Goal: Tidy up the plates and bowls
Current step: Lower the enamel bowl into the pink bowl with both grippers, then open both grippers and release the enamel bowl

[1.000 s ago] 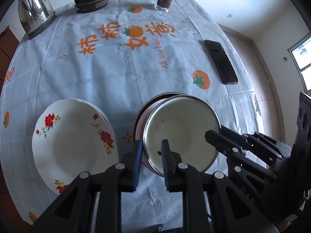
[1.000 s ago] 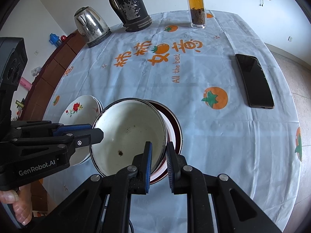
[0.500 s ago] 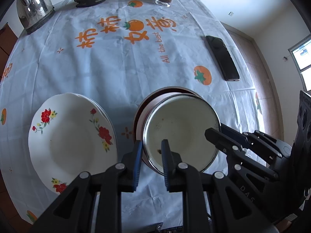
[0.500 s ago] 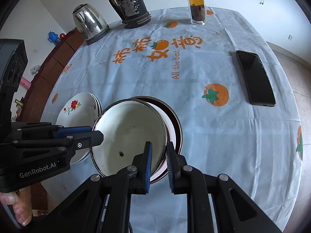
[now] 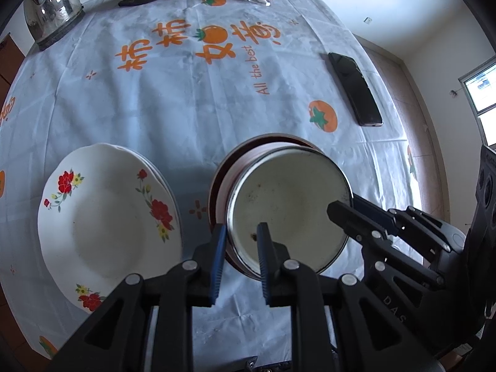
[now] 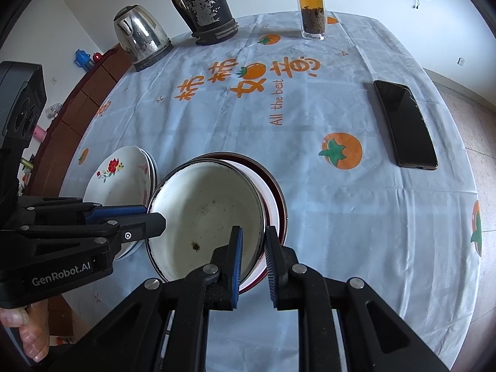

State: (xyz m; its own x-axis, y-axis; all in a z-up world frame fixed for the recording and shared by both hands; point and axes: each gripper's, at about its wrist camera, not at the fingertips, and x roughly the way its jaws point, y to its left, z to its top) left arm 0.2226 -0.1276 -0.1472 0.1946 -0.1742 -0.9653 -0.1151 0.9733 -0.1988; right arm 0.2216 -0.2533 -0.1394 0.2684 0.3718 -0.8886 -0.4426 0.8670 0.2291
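The enamel bowl (image 5: 288,214) hangs between both tongs, just above a red-rimmed bowl (image 6: 274,198) that sits on the surface. The left tongs (image 5: 238,248) are clamped on its near-left rim, one pad inside and one outside the wall; the right tongs (image 6: 252,248) grip the opposite rim in the same way. Both point steeply downward. The held bowl is white inside with a few dark specks and sits slightly off-centre over the red-rimmed one, so the nesting looks close to done: what seems left is to lower it home and let go.

Just to the left, a stack of flowered plates (image 5: 108,214) is already gathered, at least two deep by the rims showing in the right view, so the plates appear sorted.

The surface (image 5: 186,108) is a round table under a pale cloth printed with orange fruit and lettering. Well apart from the dishes lie a dark phone (image 5: 355,90) to the right, a steel kettle (image 6: 141,40), a worn black jug (image 6: 203,6) and a glass of tea (image 6: 311,6) along the far edge. Beyond are white walls, a window at right and a low brown cabinet at left.
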